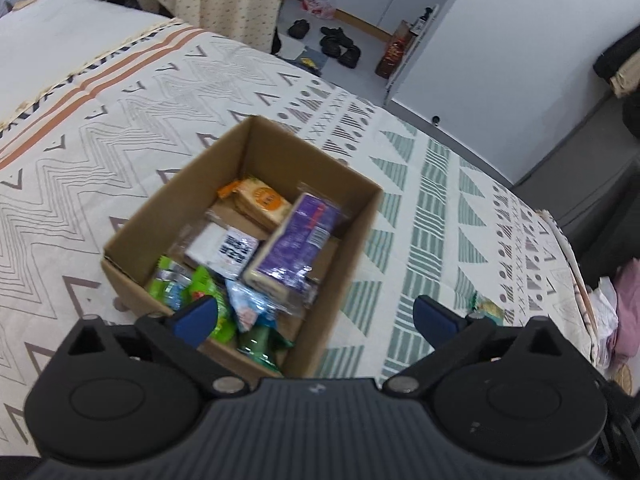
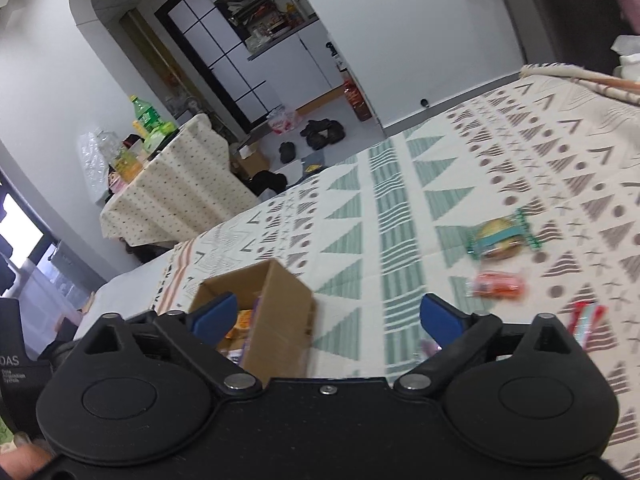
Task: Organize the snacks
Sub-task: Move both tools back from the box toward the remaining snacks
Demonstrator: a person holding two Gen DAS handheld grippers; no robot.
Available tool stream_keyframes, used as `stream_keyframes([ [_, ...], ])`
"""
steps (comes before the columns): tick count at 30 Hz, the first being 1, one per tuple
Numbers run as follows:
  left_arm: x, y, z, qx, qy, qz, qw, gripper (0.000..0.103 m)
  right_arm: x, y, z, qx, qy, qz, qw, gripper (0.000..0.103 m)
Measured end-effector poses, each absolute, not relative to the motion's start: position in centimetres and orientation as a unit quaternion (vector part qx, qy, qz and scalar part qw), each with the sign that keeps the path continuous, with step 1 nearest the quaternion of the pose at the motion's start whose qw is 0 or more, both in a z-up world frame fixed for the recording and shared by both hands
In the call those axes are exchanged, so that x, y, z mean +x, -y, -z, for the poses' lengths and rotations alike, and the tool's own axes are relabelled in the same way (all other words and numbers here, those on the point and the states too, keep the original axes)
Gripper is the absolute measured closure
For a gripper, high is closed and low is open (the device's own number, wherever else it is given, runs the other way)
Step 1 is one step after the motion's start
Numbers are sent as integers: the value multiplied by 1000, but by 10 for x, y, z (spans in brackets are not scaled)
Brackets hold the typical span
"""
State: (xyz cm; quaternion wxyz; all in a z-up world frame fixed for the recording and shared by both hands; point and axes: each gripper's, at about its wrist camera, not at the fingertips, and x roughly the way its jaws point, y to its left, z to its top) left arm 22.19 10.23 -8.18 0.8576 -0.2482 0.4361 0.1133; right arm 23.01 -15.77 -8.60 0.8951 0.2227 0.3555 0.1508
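An open cardboard box [image 1: 176,208] sits on the patterned bedspread [image 1: 120,128]. Inside it lie a purple packet [image 1: 292,236], an orange cracker packet [image 1: 262,200], a white packet [image 1: 224,248] and green and blue packets [image 1: 208,300]. My left gripper [image 1: 316,316] is open and empty above the box's near corner. My right gripper [image 2: 328,316] is open and empty above the bed, beside the box [image 2: 276,312]. On the bed to its right lie a green-wrapped burger snack [image 2: 500,236], an orange packet [image 2: 498,285] and a red-and-white packet [image 2: 588,320].
A small table with a dotted cloth [image 2: 176,184] holding bottles stands past the bed. Shoes [image 1: 340,42] and a box lie on the floor by white cabinets. Clothes [image 1: 624,312] sit at the bed's right edge. A snack [image 1: 486,306] peeks behind my left gripper's right finger.
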Motion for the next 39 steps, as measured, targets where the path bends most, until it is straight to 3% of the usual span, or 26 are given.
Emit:
stream_keyframes([
  [28, 225, -5, 82, -219, -455, -82, 859, 0, 200, 288, 100, 225, -352, -91, 904, 0],
  [39, 239, 28, 96, -187, -474, -43, 859, 0, 205, 314, 135, 293, -371, -83, 877, 1],
])
